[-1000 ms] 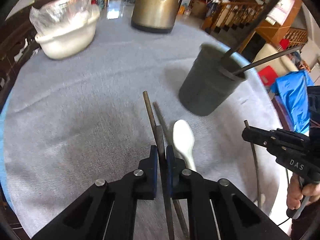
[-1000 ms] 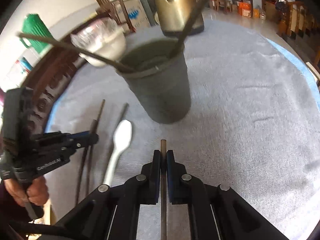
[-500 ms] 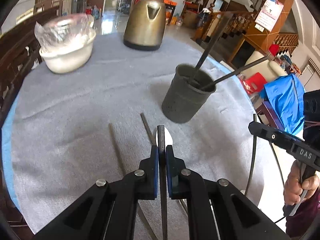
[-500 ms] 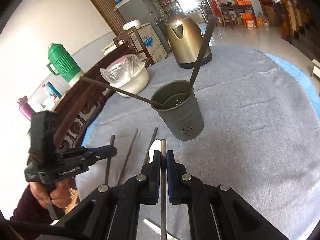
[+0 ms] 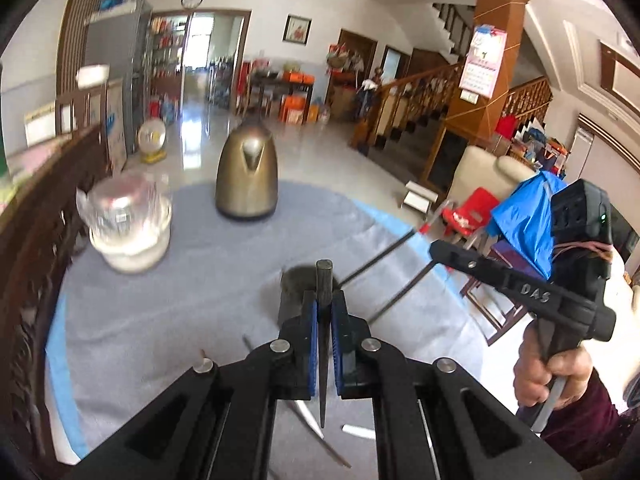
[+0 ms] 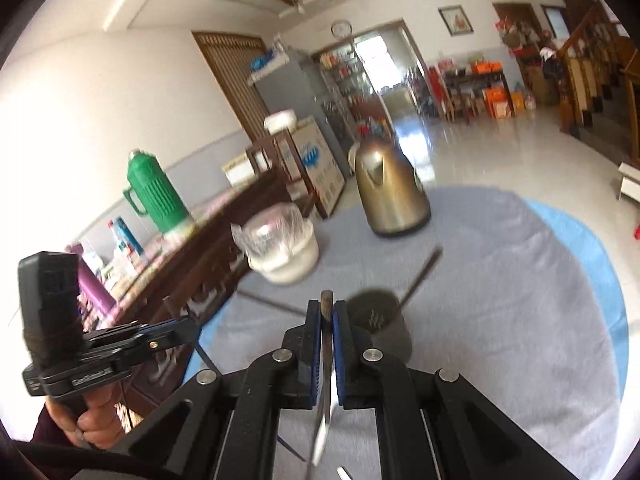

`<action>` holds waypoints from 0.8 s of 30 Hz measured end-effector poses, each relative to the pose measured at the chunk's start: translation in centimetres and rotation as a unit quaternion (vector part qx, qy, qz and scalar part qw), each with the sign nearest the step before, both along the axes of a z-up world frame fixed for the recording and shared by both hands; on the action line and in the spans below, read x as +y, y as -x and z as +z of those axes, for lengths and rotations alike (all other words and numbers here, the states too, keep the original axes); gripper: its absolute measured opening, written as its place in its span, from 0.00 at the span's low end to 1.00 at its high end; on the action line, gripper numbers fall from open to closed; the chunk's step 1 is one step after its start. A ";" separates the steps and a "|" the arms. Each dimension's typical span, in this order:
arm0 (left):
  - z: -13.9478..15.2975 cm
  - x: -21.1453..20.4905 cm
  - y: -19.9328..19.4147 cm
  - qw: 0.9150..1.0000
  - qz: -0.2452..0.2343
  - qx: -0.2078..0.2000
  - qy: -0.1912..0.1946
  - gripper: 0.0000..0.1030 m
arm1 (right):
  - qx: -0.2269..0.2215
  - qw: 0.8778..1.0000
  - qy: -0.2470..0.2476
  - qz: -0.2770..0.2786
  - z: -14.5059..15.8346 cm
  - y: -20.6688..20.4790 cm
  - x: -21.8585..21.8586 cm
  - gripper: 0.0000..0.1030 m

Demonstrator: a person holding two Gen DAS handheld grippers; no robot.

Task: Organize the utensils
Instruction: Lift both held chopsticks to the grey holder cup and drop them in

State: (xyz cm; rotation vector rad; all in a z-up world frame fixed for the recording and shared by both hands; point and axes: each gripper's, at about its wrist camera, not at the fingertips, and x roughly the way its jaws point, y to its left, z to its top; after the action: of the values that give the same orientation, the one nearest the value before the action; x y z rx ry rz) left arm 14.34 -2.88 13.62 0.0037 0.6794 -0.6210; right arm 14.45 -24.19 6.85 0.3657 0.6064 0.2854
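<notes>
Chopsticks, one clamped in each closed tool — left tool [image 5: 324, 344], right tool [image 6: 326, 354] — were held above the worktop [image 5: 168, 304] near the dark holder [image 6: 380, 324]. Thin, stiff and probably light, each chopstick [image 5: 323, 284] looked best gripped near its thick end.

"DAS" is printed on the right claw [image 5: 434, 249].

Holder [image 6: 380, 328] w/ sticks [image 5: 376, 252] jutting out is blocking centre; kettle [image 5: 247, 178], bowl [image 5: 130, 224] crowding far bench [image 6: 500, 300]; right side lying open.
</notes>
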 end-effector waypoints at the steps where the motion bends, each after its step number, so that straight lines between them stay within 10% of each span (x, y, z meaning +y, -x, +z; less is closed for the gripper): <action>1: 0.8 -0.4 0.1 1.000 0.003 -0.012 -0.003 0.07 | -0.007 1.000 -0.003 -0.003 0.5 0.0 0.0 0.06; 16: 7.5 -4.0 -2.9 0.992 0.074 -0.102 0.017 0.07 | -0.080 0.995 0.022 -0.063 8.2 -1.7 0.0 0.06; 24: 5.4 -5.6 -5.7 0.984 0.127 -0.123 0.034 0.07 | -0.114 0.985 0.055 -0.119 9.6 -3.0 0.0 0.06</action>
State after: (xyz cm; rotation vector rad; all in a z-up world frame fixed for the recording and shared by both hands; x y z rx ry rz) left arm 20.06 -8.44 19.06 -0.0665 0.4099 -0.3895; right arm 17.44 -24.20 16.41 0.2906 0.3470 0.0628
